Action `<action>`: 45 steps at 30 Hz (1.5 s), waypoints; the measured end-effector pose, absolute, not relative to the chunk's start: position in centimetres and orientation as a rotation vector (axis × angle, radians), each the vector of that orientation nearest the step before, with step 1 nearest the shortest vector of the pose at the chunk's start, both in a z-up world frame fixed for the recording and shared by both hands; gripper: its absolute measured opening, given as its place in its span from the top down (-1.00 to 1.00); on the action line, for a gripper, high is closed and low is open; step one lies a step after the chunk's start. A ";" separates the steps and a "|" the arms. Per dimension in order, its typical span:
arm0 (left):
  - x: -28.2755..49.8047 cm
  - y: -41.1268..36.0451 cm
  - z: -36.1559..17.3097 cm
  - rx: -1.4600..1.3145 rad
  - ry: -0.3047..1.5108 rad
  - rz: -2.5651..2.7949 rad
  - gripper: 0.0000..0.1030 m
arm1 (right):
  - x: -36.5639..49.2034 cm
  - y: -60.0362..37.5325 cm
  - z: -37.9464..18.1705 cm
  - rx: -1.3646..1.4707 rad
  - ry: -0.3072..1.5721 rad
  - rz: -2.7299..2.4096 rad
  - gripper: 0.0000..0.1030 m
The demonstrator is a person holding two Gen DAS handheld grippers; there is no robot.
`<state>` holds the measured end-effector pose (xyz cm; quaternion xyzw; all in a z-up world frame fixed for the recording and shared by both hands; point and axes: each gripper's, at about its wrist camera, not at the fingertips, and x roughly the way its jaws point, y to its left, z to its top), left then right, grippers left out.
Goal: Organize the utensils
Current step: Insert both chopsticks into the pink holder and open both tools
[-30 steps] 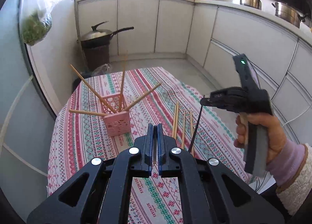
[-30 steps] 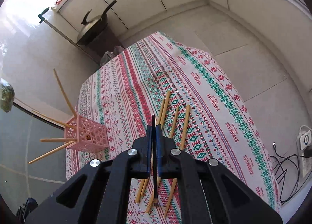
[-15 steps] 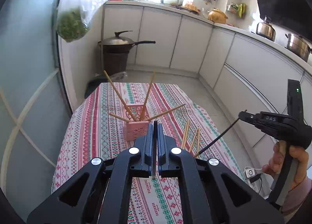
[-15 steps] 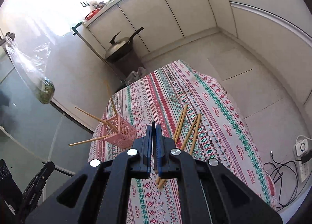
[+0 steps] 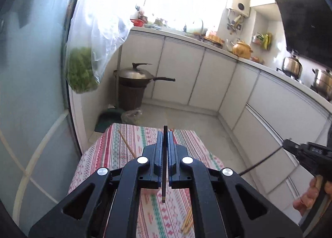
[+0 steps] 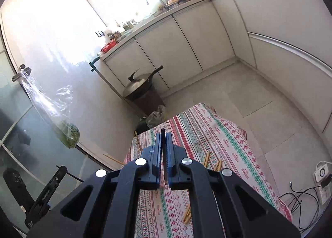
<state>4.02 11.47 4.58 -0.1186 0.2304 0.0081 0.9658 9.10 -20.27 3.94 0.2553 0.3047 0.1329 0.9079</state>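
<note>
My left gripper (image 5: 165,134) is shut on a dark chopstick (image 5: 164,188) that runs back between its fingers, high above the striped tablecloth (image 5: 112,151). My right gripper (image 6: 164,136) is likewise shut on a second dark chopstick (image 6: 165,177). In the left wrist view the right gripper (image 5: 290,144) shows at the right edge in a person's hand (image 5: 309,198), its chopstick (image 5: 261,162) slanting down. Loose wooden chopsticks (image 6: 207,158) lie on the cloth. Wooden chopsticks (image 5: 126,142) jut up from a holder hidden behind my fingers.
A lidded wok (image 5: 134,74) sits on a brown bin beyond the table's far end. A plastic bag of greens (image 5: 82,72) hangs at the glass door on the left. White cabinets (image 5: 207,80) ring the floor. A power strip and cables (image 6: 321,175) lie right of the table.
Both grippers have risen and tipped upward, each keeping its dark chopstick. The table has dropped low in both views, and the pink holder has slipped out of sight behind the fingers.
</note>
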 end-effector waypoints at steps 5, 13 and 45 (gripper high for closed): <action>7.9 12.5 3.8 -0.276 0.473 0.062 0.94 | 11.1 -18.9 6.8 0.511 0.588 0.307 0.92; 12.0 15.4 -1.0 -0.365 0.558 0.128 0.76 | 14.2 -13.6 7.5 0.445 0.601 0.367 0.92; 8.5 17.4 2.2 -0.402 0.544 0.135 0.37 | 17.3 -1.1 -0.3 0.249 0.726 0.329 0.77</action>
